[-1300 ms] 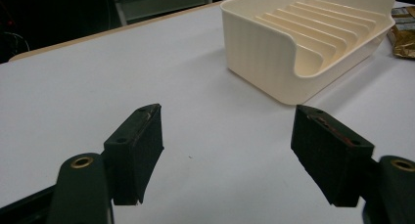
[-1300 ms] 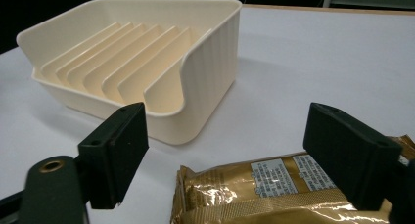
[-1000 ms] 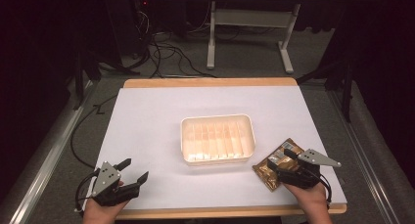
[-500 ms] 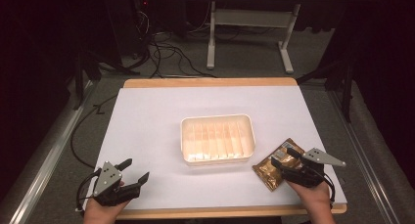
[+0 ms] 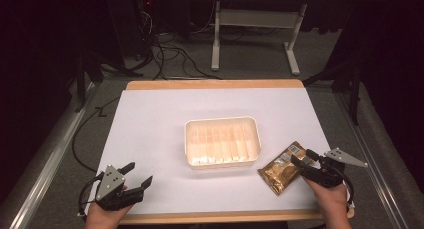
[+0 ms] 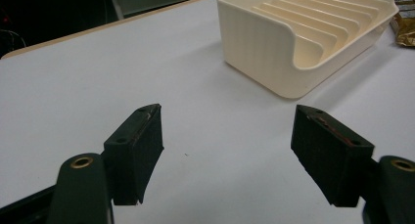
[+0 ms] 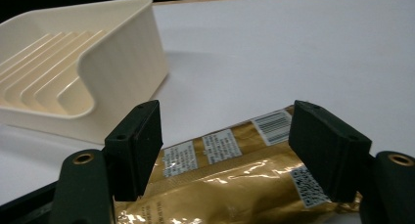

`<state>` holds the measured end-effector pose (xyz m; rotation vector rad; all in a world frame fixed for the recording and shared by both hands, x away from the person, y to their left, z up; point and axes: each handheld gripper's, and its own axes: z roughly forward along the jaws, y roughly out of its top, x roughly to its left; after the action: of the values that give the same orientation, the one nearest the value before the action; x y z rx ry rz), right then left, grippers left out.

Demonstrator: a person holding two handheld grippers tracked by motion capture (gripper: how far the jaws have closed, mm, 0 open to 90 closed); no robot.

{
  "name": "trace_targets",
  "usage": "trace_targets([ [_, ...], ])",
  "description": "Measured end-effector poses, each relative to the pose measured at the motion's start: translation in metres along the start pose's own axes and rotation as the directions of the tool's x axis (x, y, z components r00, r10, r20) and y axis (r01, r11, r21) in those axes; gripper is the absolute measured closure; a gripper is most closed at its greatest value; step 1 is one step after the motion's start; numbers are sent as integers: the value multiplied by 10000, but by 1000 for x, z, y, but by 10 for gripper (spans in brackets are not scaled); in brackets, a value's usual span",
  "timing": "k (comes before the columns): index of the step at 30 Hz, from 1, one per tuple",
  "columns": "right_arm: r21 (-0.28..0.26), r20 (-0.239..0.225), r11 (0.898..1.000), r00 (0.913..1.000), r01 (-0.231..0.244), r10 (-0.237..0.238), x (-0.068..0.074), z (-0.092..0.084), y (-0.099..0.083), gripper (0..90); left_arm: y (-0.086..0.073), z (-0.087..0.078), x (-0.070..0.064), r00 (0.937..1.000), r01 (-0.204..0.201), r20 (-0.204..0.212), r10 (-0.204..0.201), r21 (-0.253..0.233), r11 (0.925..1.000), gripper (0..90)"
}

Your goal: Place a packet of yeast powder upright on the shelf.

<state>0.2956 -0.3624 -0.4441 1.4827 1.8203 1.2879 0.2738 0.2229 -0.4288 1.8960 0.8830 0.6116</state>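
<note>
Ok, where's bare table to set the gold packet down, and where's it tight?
Widest free patch: the white tabletop left of the cream ribbed tray, out to the left tool. The strip between the tray and the far wooden edge is bare too. Tight spot: the near right corner, where the gold packet lies beside the tray with the right tool over it.

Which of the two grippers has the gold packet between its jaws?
The right gripper: its jaws, which have just been closing, straddle the gold packet without pressing it yet. The left gripper hangs open over bare white table.
</note>
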Motion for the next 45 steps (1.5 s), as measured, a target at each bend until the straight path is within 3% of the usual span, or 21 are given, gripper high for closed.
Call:
trace_targets([
  [7,-216,319,9980,9977,-592,599,-19,-5,1,317,0,0,0,10000,-16,10,16,29,10000,283],
  [15,-357,559,9897,9885,-1385,1404,-38,-6,0,316,0,2,-2,10000,-72,46,72,79,9999,283],
  [16,-421,533,9825,9815,-1815,1837,-44,-6,-2,315,0,2,-2,10000,-85,49,84,91,9999,282],
  [19,-262,524,9706,9693,-2392,2403,-53,-3,-6,298,0,3,-2,9999,-102,38,102,122,9999,283],
  [23,-38,550,9589,9574,-2837,2835,-60,0,-12,289,-1,3,-2,9999,-107,20,107,129,9999,283],
  [29,272,352,9341,9342,-3560,3550,-66,6,-17,260,-1,2,-2,9999,-162,4,161,144,9998,283],
  [30,324,351,9264,9268,-3751,3740,-66,7,-18,258,-1,2,-2,9999,-152,3,152,159,9998,283],
  [36,488,203,9021,9034,-4288,4283,-71,11,-20,271,-2,-1,-2,9999,-144,-38,145,165,9998,283],
  [38,574,163,9003,9021,-4314,4312,-72,12,-21,277,-2,-2,-2,9999,-151,-48,152,149,9998,283],
  [42,782,-85,8816,8840,-4655,4675,-74,14,-22,308,-2,-2,-2,9999,-142,-77,144,161,9998,283],
  [45,827,-343,8638,8648,-4970,5009,-75,15,-23,341,-2,-2,-2,9998,-159,-103,161,163,9997,284],
])
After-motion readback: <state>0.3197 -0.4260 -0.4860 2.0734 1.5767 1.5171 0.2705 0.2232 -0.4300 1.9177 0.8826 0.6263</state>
